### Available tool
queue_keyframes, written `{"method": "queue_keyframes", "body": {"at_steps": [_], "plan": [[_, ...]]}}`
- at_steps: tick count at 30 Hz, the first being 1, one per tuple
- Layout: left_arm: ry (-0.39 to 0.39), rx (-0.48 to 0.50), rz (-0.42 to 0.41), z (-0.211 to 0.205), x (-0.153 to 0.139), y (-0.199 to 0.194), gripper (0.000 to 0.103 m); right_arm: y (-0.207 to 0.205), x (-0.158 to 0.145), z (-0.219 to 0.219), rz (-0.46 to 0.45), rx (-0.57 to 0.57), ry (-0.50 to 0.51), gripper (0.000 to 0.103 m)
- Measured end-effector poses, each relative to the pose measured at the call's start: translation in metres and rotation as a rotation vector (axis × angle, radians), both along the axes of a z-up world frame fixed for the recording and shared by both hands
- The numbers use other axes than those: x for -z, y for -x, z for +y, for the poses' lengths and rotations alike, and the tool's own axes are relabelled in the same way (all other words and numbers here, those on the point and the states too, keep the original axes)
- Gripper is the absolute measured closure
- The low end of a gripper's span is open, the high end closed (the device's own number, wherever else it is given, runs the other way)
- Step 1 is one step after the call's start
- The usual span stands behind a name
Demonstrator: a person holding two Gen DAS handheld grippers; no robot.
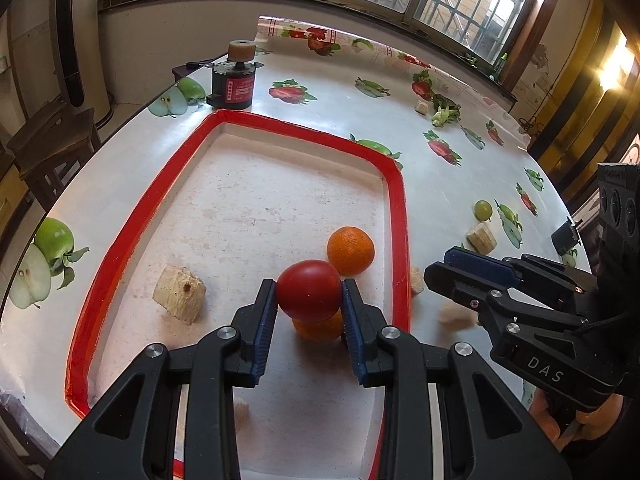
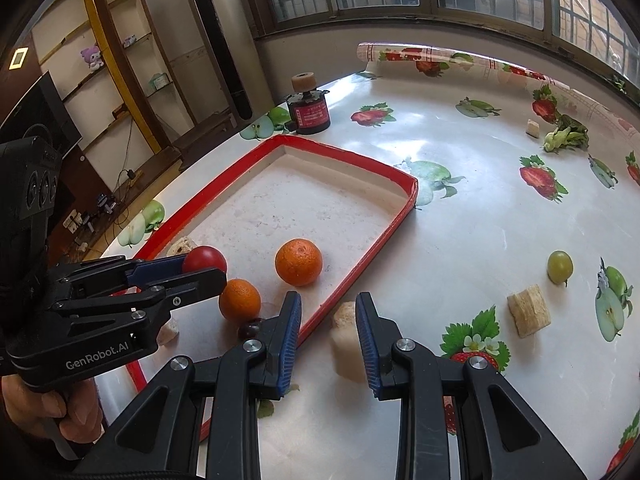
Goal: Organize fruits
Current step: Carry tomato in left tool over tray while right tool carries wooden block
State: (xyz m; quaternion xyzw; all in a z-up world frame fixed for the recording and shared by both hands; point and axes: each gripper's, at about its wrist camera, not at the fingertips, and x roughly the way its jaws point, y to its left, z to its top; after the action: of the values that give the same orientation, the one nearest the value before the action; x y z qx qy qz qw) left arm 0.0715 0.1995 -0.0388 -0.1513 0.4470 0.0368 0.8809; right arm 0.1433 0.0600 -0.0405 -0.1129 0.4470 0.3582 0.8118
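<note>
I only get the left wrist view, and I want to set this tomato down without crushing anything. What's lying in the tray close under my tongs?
Observer: A small dark fruit lies in the tray right beside the nearer orange. The left tongs block it from your view.
Operator: And the right tongs, are they carrying something?
Observer: Their own camera shows the right tongs standing apart. A pale chunk shows between them, on the table just outside the tray's red rim. It isn't squeezed from both sides.
</note>
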Motion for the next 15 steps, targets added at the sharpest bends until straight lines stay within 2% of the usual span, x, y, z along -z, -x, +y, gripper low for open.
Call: {"method": "queue_keyframes", "body": {"at_steps": [3, 7, 15], "plan": [[0.002, -0.012, 0.003, 0.007, 0.001, -0.001, 0.073, -0.004, 0.002, 0.007, -0.003, -0.010, 0.007, 0.079], [0.006, -0.021, -0.003, 0.013, 0.001, 0.000, 0.073, -0.008, 0.003, 0.005, -0.006, -0.003, 0.011, 0.079], [0.023, -0.003, -0.007, 0.008, 0.003, -0.005, 0.073, 0.019, 0.019, -0.050, 0.070, -0.014, 0.048, 0.075]]}}
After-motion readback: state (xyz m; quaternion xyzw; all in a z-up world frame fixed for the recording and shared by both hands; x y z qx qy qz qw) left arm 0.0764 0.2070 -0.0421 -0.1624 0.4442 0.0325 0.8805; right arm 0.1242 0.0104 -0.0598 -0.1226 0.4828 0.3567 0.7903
